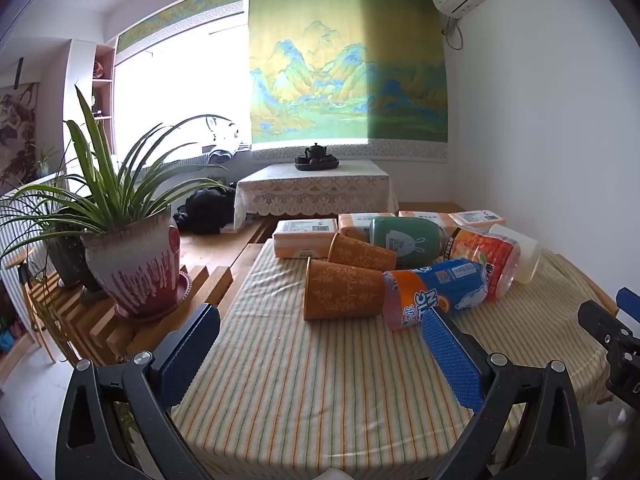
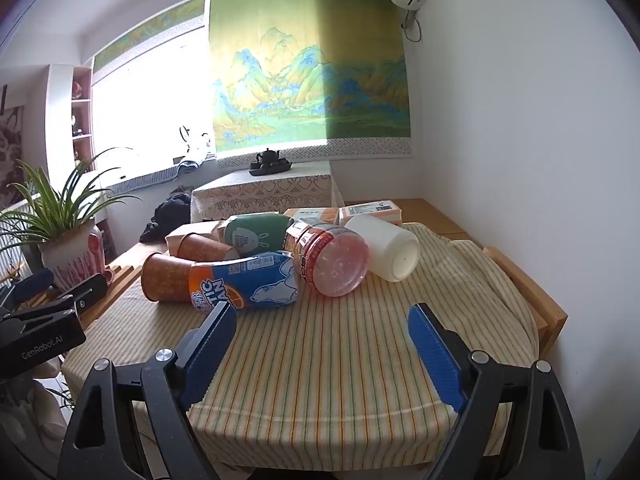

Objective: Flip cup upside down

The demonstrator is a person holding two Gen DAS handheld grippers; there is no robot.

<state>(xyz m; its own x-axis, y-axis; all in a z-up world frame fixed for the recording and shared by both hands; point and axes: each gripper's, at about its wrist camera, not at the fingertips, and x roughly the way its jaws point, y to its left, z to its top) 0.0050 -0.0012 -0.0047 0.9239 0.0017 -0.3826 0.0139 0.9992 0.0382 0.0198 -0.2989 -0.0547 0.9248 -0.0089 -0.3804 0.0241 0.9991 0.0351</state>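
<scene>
Both grippers hang over the near edge of the striped cloth (image 1: 304,380), jaws spread wide, nothing between them: left gripper (image 1: 320,334), right gripper (image 2: 322,328). Cups all lie on their sides in a heap at the far end of the table. Near orange cup (image 1: 342,290) touches the blue bottle (image 1: 436,286); second orange cup (image 1: 362,254) just behind it. White cup (image 2: 386,246) lies beside the red bottle (image 2: 334,260), base toward the right camera. Green can (image 1: 406,238) behind. Plant pot (image 1: 138,270) off to the left.
</scene>
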